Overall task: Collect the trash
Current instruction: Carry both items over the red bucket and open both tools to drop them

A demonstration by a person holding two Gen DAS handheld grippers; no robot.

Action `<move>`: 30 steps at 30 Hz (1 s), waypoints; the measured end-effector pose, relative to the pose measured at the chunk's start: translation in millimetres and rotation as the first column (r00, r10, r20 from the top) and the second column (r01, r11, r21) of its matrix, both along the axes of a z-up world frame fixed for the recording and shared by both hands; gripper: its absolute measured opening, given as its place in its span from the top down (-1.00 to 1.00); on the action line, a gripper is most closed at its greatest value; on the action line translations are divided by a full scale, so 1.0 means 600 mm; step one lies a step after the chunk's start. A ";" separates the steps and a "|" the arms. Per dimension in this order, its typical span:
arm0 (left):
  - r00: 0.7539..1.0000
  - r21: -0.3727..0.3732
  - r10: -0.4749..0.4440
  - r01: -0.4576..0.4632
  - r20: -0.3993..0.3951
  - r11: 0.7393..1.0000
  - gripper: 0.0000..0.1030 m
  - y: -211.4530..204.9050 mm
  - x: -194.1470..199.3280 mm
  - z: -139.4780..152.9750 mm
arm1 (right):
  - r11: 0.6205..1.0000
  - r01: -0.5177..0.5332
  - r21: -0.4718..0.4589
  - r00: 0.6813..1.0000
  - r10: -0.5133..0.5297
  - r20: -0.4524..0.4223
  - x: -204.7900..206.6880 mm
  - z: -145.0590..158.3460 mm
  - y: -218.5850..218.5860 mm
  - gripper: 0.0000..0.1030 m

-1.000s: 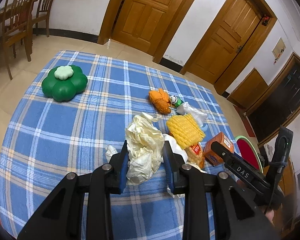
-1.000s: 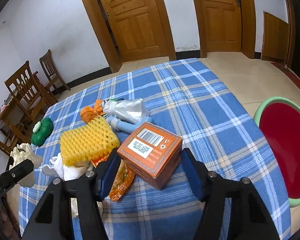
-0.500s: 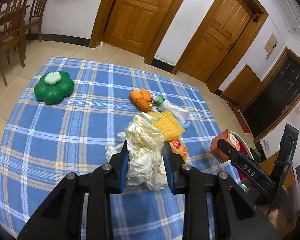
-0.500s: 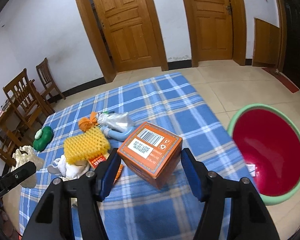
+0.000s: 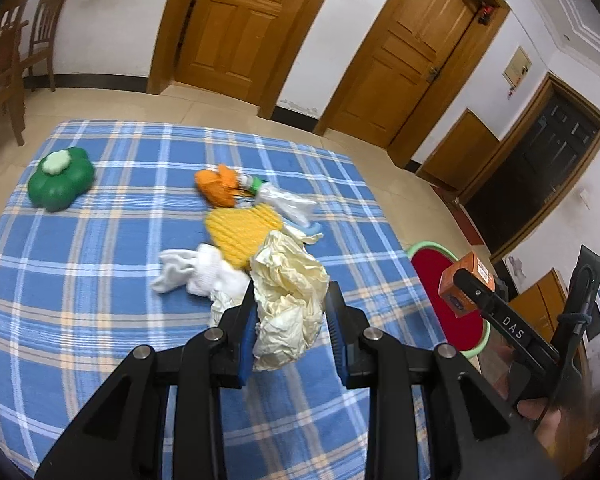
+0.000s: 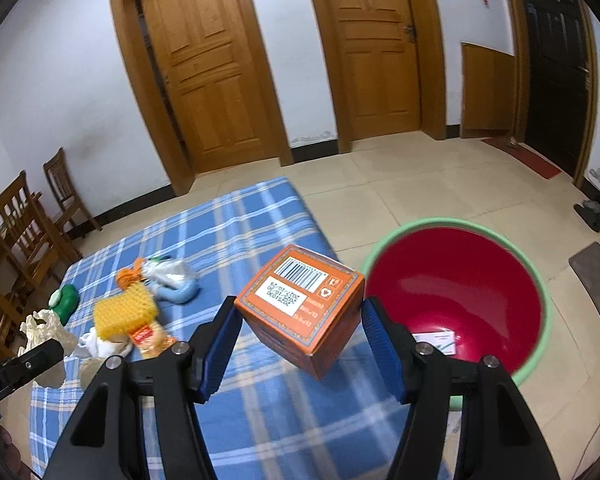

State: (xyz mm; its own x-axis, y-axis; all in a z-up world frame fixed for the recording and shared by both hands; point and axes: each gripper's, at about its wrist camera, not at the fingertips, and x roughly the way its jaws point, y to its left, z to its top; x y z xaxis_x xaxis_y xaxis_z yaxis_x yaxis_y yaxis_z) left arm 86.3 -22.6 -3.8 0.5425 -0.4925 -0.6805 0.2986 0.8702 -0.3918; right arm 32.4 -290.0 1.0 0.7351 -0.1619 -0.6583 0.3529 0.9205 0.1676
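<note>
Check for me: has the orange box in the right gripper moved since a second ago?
Yes. The orange box, clamped in the right gripper, has travelled off the blue checked cloth toward the red basin.

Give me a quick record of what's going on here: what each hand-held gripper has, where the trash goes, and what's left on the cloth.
left hand-held gripper: shut on crumpled cream paper, lifted over the checked cloth
right hand-held gripper: shut on orange box, barcode face up, held beside the basin
bin: red basin with green rim on the floor by the cloth's edge; a small card lies inside
left on cloth: yellow foam net, white socks, orange mesh, clear plastic bag, snack wrapper
not trash, probably: green flower-shaped container
</note>
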 end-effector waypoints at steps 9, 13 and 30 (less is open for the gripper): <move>0.995 0.029 -0.097 0.096 0.008 0.995 0.40 -0.082 -0.011 0.013 | 0.996 0.092 0.018 0.996 -0.092 0.004 -0.046 -0.008 -0.079 -0.26; 0.991 0.042 -0.133 0.133 0.003 0.990 0.40 -0.118 -0.011 0.012 | 0.990 0.139 0.037 0.990 -0.139 -0.001 -0.064 -0.016 -0.118 -0.26; 0.959 0.103 -0.282 0.283 -0.028 0.953 0.40 -0.260 -0.003 -0.009 | 0.960 0.255 0.119 0.967 -0.253 -0.032 -0.100 -0.064 -0.213 -0.27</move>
